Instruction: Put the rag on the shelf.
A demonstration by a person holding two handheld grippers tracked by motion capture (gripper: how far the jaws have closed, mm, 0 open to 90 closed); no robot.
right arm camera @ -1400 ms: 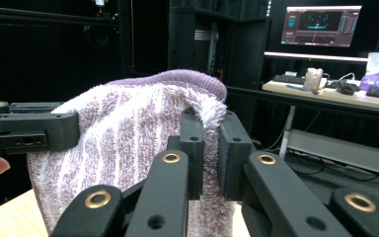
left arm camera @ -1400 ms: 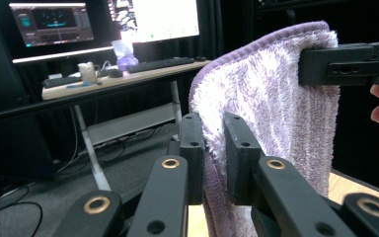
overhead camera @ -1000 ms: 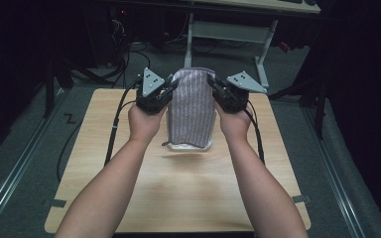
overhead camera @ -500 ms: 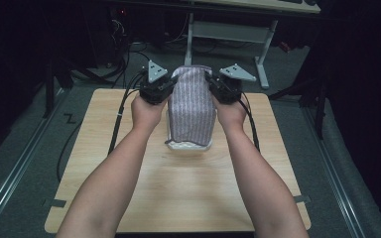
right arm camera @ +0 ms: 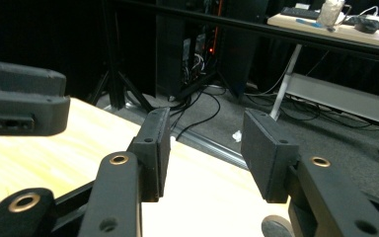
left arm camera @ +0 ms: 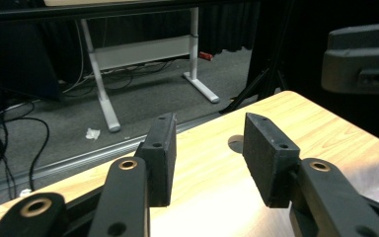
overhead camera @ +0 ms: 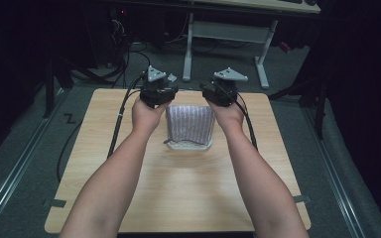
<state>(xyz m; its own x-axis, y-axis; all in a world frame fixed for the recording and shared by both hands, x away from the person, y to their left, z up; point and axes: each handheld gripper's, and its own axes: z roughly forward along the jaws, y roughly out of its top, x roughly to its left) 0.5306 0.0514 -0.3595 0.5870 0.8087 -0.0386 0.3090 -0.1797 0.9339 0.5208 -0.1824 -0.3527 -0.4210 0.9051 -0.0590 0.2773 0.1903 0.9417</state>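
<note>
Flat between both parted tongs [overhead camera: 187,94] lies the striped cloth [overhead camera: 190,124].

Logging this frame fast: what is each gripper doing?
Left gripper: open, holding nothing.
Right gripper: open, holding nothing.

Item count: one wooden counter [overhead camera: 188,188]; one folded striped cloth [overhead camera: 190,124] at the counter's far centre; two grippers, left [overhead camera: 164,95] and right [overhead camera: 209,93], flanking the cloth.
</note>
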